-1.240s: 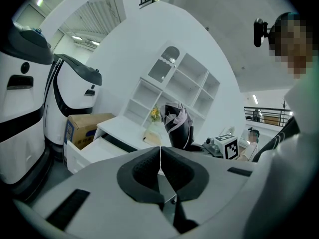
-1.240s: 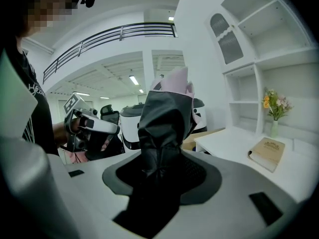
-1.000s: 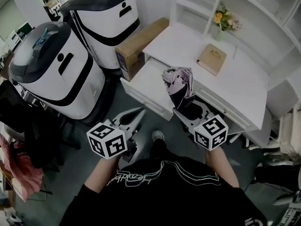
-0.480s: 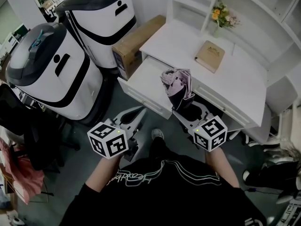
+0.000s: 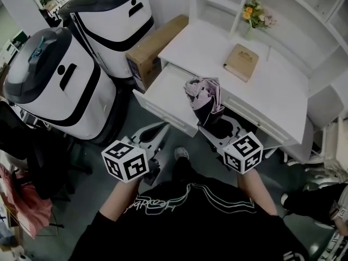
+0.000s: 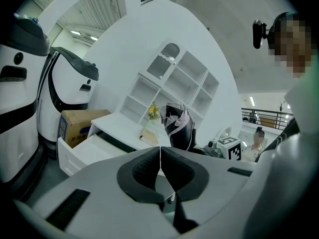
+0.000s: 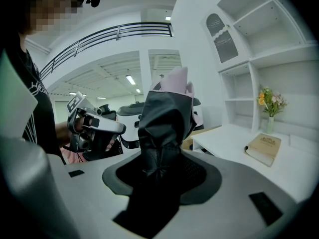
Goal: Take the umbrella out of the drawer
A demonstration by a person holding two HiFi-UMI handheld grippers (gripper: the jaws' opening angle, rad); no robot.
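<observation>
Your folded umbrella [image 5: 205, 99], black with pale pink folds, stands upright in your right gripper [image 5: 216, 128], whose jaws are clamped wide around its dark lower end; the right gripper view shows the black fabric filling the gap between the pads. It is up in the air, out of the drawer [image 5: 159, 110], and from your head view its top overlaps the drawer's right corner. The drawer is pulled open from the white desk [image 5: 277, 94], and its inside looks bare and white.

Your left gripper [image 5: 156, 136] hangs lower, just in front of the drawer, jaws pressed together with nothing between them.

On the desk lies a tan book [image 5: 242, 62]; its cover carries print too small to read. Behind it stand flowers [image 5: 256, 17] in a vase, in front of white shelves. A cardboard box [image 5: 154, 43] beside the desk bears a blue label [image 6: 65, 129] that you cannot read. Two white-and-black machines [image 5: 61, 86] stand left of it. The script on your black shirt [image 5: 190, 216] is not legible.
</observation>
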